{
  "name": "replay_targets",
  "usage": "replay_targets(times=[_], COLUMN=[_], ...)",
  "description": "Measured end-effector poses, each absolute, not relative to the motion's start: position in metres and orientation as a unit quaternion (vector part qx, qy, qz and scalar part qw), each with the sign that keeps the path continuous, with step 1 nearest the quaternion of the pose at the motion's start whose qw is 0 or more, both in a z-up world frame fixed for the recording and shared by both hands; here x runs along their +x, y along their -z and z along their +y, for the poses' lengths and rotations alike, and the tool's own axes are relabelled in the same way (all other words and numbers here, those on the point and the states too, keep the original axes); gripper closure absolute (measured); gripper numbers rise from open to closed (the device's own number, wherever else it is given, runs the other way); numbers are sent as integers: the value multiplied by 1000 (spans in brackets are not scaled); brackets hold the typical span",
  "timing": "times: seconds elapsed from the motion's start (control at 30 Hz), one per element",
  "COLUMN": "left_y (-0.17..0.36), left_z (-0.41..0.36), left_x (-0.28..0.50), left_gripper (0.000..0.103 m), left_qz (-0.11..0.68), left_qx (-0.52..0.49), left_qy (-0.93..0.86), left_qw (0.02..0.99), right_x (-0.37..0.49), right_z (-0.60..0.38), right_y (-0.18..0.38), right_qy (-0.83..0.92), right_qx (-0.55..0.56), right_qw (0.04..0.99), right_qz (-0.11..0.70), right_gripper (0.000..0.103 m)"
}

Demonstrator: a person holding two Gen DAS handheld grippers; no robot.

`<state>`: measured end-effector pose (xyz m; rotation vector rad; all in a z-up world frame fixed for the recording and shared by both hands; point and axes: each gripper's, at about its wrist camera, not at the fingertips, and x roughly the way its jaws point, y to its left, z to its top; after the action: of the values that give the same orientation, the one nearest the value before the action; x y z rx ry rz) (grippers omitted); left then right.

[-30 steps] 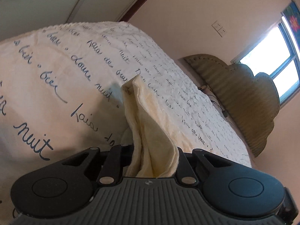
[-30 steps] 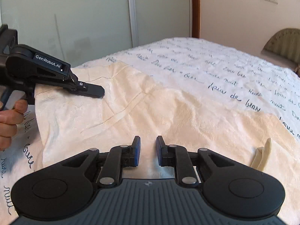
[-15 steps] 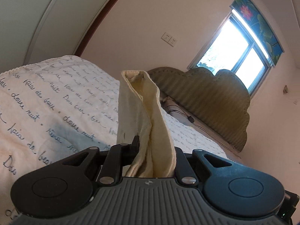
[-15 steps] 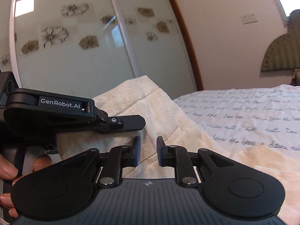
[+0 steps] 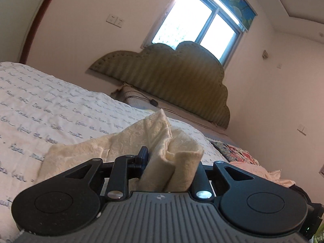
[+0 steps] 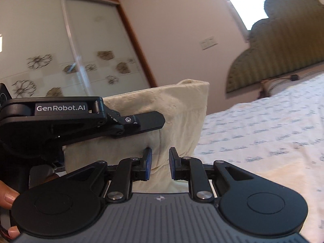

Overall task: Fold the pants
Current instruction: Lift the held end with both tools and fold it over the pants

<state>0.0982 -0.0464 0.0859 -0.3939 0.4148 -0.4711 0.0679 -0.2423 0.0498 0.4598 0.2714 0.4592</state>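
Note:
The cream pants [image 5: 154,141] are bunched between the fingers of my left gripper [image 5: 172,162], which is shut on them and holds them up over the bed. In the right wrist view the same pants [image 6: 178,113] hang as a raised flap, with the left gripper [image 6: 141,121] clamped on them from the left. My right gripper [image 6: 159,162] sits just in front of the hanging cloth, with a narrow gap between its blue pads [image 6: 148,162]. I cannot tell whether cloth lies between them.
The bed has a white cover with blue script [image 5: 50,111]. A padded olive headboard [image 5: 172,81] and a window [image 5: 198,24] stand beyond. Patterned and pink cloth [image 5: 249,162] lies at the right. Sliding wardrobe doors [image 6: 60,50] are at the left.
Both grippers have lifted and swung toward the headboard. The left gripper has carried the pants up and over, and the cloth now droops forward. The right gripper's gap looks the same.

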Motion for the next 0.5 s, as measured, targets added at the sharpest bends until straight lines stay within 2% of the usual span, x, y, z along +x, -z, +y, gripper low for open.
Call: replay_targets(times=[0.23,0.5], left_y=[-54,-22], left_z=[-117,-150], left_x=[117,133], left_gripper=[80,78], left_qz=[227,265], left_qx=[-152,-134], left_qy=[253,264], left_qw=[928,918], right_x=[68,75], right_z=[-294,-318], right_y=[-21,6], right_qy=[-166,-122], right_qx=[280,304], right_qw=[933,925], right_qz=[155,196], right_gripper=[85,85])
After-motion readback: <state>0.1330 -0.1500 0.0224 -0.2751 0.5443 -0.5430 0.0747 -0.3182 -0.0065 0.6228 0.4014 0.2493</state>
